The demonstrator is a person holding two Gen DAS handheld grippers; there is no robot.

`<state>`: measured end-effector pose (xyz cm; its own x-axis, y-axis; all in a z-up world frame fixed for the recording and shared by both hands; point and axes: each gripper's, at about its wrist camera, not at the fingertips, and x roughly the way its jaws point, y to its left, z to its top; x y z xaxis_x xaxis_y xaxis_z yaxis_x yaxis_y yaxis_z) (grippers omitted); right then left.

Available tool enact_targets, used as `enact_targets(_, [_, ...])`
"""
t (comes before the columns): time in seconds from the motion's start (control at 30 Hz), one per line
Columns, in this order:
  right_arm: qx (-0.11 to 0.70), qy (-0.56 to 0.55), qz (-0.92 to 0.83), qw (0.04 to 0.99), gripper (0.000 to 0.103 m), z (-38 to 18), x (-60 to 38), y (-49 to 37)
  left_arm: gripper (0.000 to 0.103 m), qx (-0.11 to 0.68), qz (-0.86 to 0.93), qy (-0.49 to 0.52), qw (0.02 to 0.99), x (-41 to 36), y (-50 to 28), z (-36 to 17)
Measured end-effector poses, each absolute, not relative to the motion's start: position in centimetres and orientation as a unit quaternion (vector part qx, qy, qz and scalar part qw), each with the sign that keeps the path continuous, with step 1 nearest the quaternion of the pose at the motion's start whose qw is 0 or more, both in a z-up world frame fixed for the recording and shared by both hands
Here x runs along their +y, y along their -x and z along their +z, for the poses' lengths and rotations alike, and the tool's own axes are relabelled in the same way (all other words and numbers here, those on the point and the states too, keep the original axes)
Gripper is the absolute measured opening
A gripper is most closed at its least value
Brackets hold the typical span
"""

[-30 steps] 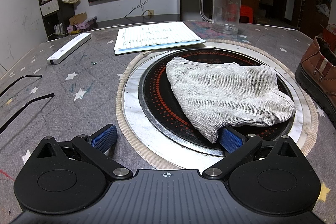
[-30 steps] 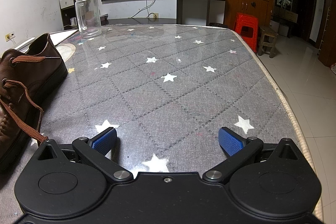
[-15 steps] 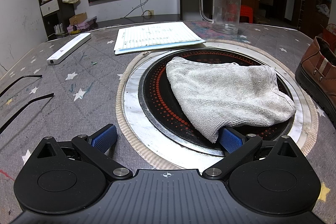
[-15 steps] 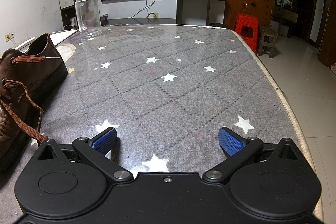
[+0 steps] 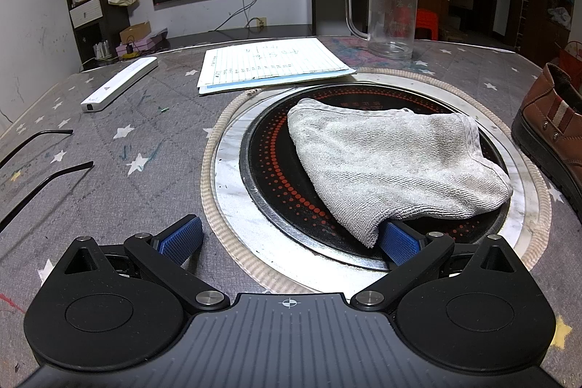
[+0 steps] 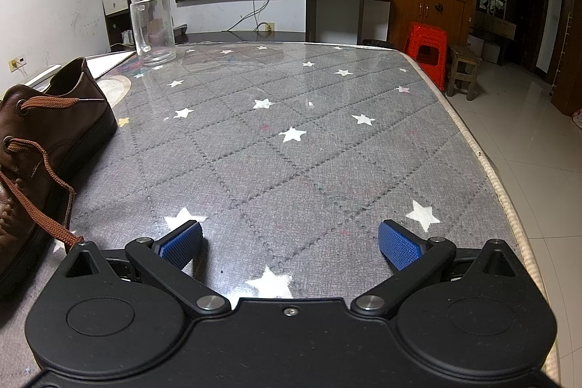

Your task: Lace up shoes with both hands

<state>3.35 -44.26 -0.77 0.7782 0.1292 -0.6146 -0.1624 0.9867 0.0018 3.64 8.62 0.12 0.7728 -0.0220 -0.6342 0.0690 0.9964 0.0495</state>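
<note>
Both grippers rest low over the grey star-patterned table (image 6: 298, 170) with nothing between their blue pads. Seen from its own wrist camera, the left gripper (image 5: 289, 237) has its jaws spread wide; its right pad sits at the near edge of a grey towel (image 5: 393, 166), whose corner droops over the pad's tip, while its left pad hangs over bare tabletop. That towel lies on a round black cooktop (image 5: 276, 180) with rings of red dots, set into the table inside a pale metal ring. At the far right edge of this view stands the heel end of a brown shoe (image 5: 553, 130), well apart from the left gripper. Behind the cooktop lie sheets of lined paper (image 5: 269, 64), a clear plastic mug (image 5: 393, 13) and, further left, a white bar-shaped device (image 5: 120, 82); two thin black spectacle arms (image 5: 47, 177) reach in from the left edge. From the right wrist camera, the right gripper (image 6: 291, 240) is likewise spread wide over the tabletop. The brown shoe (image 6: 40, 148) stands just beside it at the left edge, and its loose brown lace (image 6: 40, 202) trails down from the eyelets to end against the gripper's left shoulder
</note>
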Motion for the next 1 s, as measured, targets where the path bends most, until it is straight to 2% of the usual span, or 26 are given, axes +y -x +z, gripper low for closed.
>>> enact_targets(1.0, [0.324, 0.026, 0.077, 0.943, 0.103, -0.78, -44.26, -3.34, 0.103, 0.336, -0.024, -0.035, 0.941, 8.55, -3.6, 0.14])
